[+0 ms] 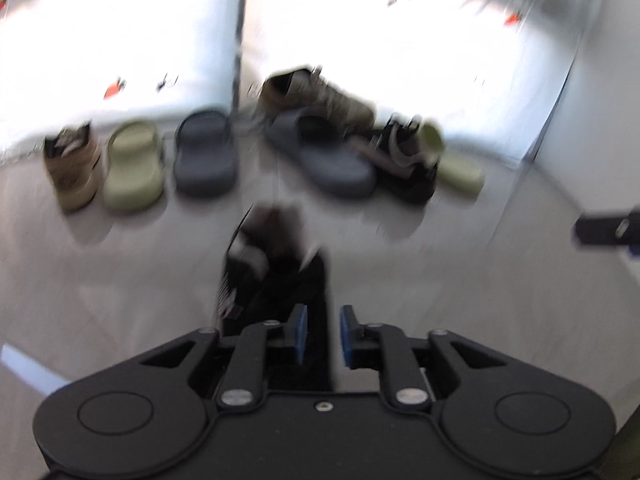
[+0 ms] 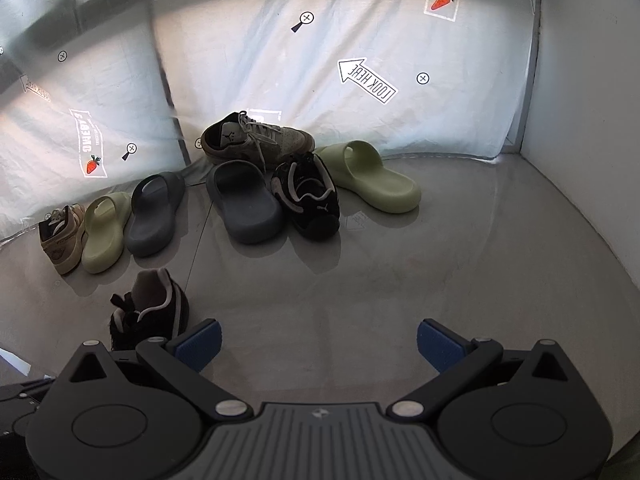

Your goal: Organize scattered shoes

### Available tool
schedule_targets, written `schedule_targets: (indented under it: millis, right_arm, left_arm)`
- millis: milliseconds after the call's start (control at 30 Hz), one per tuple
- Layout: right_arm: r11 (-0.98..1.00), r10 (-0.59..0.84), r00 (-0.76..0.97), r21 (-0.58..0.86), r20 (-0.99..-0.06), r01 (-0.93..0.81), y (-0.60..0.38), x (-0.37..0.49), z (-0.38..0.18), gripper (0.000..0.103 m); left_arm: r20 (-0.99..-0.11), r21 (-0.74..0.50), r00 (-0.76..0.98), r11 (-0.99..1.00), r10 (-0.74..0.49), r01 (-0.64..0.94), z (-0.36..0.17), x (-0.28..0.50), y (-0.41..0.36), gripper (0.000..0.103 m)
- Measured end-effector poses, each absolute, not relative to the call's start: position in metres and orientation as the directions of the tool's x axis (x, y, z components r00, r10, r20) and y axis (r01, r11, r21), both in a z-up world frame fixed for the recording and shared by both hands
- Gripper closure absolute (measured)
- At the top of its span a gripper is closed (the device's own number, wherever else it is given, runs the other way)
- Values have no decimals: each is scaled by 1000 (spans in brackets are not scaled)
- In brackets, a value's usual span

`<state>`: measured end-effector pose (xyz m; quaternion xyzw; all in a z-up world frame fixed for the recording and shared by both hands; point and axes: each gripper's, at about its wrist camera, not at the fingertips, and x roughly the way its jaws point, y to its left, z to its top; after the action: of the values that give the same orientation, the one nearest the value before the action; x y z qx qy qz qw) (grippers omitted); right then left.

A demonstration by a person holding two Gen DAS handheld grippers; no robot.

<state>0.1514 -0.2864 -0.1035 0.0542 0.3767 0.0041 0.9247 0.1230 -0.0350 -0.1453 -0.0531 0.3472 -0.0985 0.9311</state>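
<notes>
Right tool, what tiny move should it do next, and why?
Probably ease the right tool forward toward the piled black sneaker. The tool is open and empty, that sneaker lies uncovered between the grey slide and green slide, and its mate, the lone black sneaker, stands apart on the floor.

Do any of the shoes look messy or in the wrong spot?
Yes. Four shoes sit jumbled by the sheet: a tan sneaker, grey slide, black sneaker and green slide, all at different angles. Another black sneaker sits alone, apart from the neat row on the left.
</notes>
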Motion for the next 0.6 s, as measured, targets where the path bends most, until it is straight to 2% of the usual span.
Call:
schedule_targets:
  millis: [333,600]
  right_arm:
    - [993,16,733,93,-680,66,-328,184,-108,0]
    - [979,-35,716,121,-698,165,-365,247,-123,0]
  left_arm:
    - [-623,-219,725,955,-294,199,-139,200,-91,81]
    - [-656,-275,695,951,-295,144,-149,299,-109,81]
